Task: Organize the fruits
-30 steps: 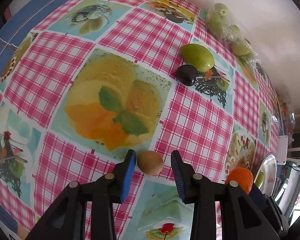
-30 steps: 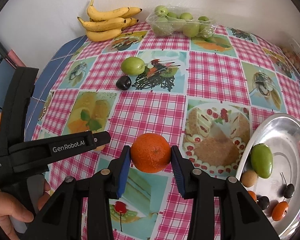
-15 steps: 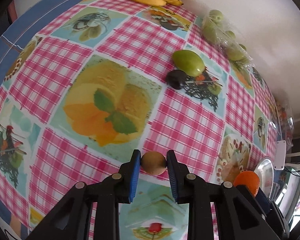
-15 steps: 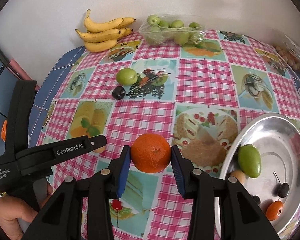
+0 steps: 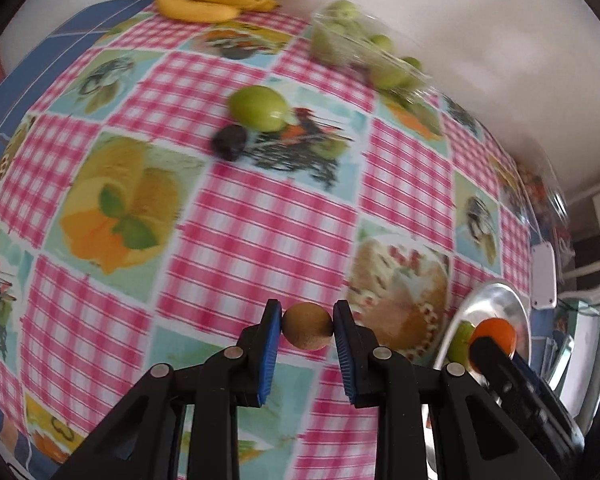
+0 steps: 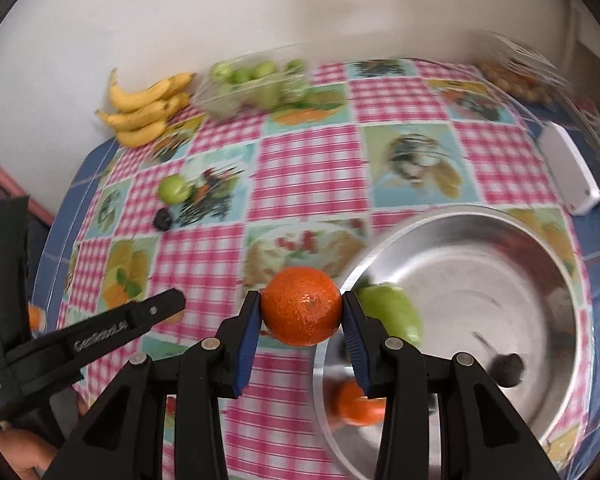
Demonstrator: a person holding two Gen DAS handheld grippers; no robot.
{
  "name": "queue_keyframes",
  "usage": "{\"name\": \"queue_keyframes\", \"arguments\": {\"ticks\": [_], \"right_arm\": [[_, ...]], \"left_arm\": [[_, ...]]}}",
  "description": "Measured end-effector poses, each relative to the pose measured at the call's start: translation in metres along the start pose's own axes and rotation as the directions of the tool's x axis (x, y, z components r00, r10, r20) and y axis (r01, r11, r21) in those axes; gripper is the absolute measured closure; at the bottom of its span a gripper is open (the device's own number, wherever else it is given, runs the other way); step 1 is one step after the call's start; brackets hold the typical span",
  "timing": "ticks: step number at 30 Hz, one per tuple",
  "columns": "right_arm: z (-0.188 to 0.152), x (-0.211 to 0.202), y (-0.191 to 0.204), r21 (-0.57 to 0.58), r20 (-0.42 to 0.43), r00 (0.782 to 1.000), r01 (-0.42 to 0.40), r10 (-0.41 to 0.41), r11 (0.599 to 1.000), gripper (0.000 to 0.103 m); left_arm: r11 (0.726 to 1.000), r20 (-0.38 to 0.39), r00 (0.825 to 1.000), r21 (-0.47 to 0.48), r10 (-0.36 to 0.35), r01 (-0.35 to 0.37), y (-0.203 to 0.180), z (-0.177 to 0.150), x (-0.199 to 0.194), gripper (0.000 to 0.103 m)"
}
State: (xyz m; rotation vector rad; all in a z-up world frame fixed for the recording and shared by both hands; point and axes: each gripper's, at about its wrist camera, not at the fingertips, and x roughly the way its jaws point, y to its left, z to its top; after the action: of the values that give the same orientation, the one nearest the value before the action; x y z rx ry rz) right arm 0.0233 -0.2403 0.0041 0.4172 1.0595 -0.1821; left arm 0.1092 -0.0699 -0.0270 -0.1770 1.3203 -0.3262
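2 claws, 2 fruits gripped above the table

2 claws each carry a fruit over the checked tablecloth (image 5: 260, 240). On the left, the left claw (image 5: 307, 326) has just been closing, and its blue pads (image 5: 271, 344) now press both sides of a small brown kiwi (image 5: 307, 325); in the right wrist view this claw (image 6: 172, 304) shows only from the side. To its right, the right claw (image 6: 300, 312) is clenched on a mandarin (image 6: 302, 306), held just at the near rim of the steel bowl (image 6: 480, 220). Inside the bowl lie a green fruit (image 6: 396, 312), a small orange fruit (image 6: 354, 404) and a dark one (image 6: 508, 368), all blurred. Farther back on the table sit 1 bunch of bananas (image 6: 148, 110), a clear bag of green fruits (image 6: 256, 84), a loose green fruit (image 6: 174, 189) and, just beside it, a dark plum (image 6: 163, 220). At the right edge lies a white device (image 6: 568, 172).
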Motion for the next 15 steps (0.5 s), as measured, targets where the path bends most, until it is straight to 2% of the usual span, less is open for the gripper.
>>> {"name": "queue_keyframes", "arguments": {"ticks": [9, 15], "right_arm": [[-0.005, -0.014, -0.067, 0.160, 0.010, 0.999, 0.046, -0.048, 0.986, 0.061], [-0.013, -0.017, -0.110, 0.257, -0.010, 0.998, 0.066, -0.066, 0.964, 0.061]], "left_arm": [[0.994, -0.012, 1.000, 0.102, -0.028, 0.029, -0.052, -0.021, 0.004, 0.075], [0.976, 0.002, 0.999, 0.217, -0.035, 0.034, -0.095, -0.042, 0.004, 0.075]]}}
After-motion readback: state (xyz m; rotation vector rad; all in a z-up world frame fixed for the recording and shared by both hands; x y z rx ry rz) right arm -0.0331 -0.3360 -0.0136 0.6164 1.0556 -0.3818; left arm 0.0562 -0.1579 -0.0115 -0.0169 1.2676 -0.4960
